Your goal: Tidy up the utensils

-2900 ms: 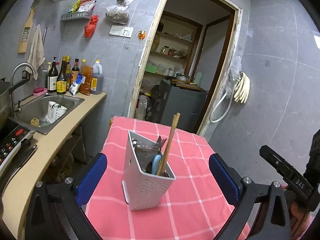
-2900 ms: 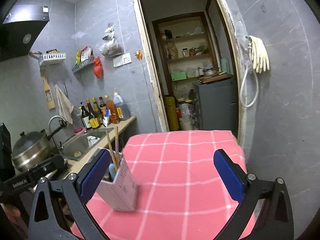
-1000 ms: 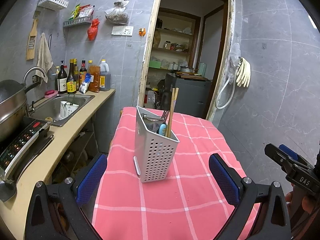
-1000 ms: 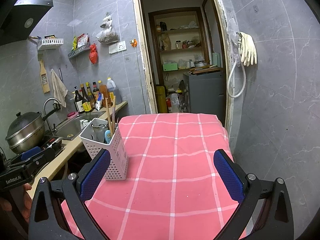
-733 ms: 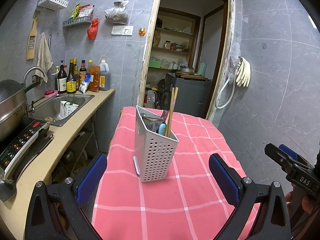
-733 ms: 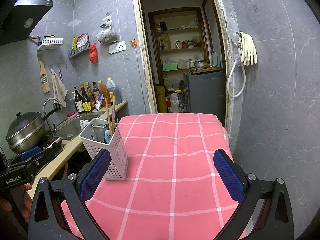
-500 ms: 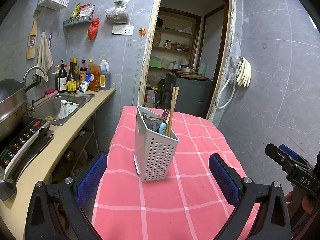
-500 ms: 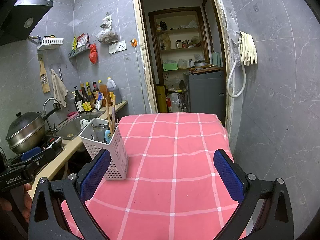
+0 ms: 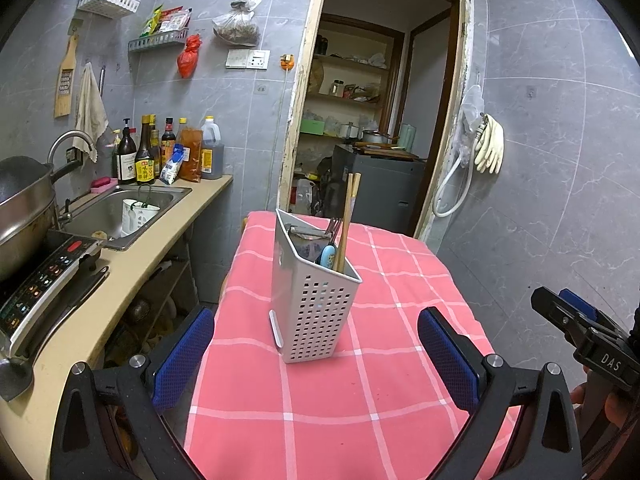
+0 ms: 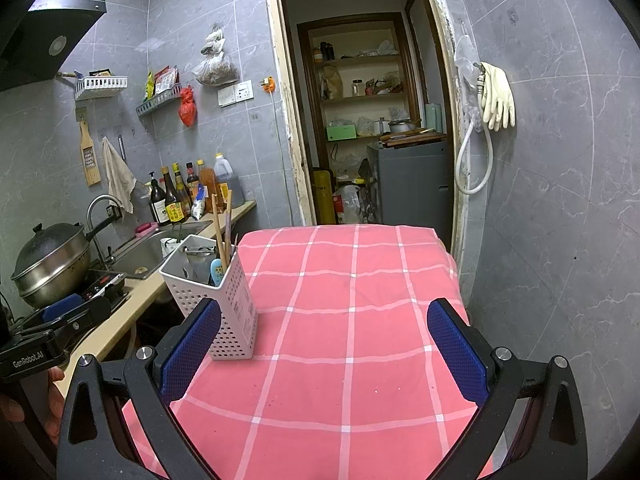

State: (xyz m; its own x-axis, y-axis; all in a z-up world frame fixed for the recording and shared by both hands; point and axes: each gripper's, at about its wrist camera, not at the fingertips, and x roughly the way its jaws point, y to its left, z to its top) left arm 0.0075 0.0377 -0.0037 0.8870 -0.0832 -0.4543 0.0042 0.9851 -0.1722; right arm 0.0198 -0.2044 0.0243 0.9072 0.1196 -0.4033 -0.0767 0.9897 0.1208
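- Both tongs are spread wide with nothing in them. The left tongs (image 9: 316,358) hang over the near end of the tabletop (image 9: 340,392), and the caddy (image 9: 310,300) shows in the gap between the blue pads, further back and untouched.
- Right tongs (image 10: 324,348) are the same deal, released and empty, pads well apart over the pink checked cloth (image 10: 352,320).
- The caddy is a white perforated plastic bin, standing upright on the cloth. From the right wrist view it sits toward the left edge of the tabletop, partly hidden behind the left pad of the right tongs.
- Inside it: a pair of wooden chopsticks (image 9: 347,220) leaning up above the rim, a small blue-handled thing (image 9: 329,256) beside them, plus some metal utensils (image 9: 316,232) toward the back. There's a fork in there, but I can't sort out the rest.
- The rest of the cloth around the caddy is bare.
- Off to the left there's the kitchen counter (image 9: 132,272) with a sink (image 9: 120,212), a row of sauce bottles (image 9: 160,152) at the back, and a lidded pot (image 10: 52,264) on an induction cooker (image 9: 36,292).
- Rubber gloves (image 10: 496,96) hang on the wall by the doorway.
- Each view catches a bit of the other tongs at its edge.
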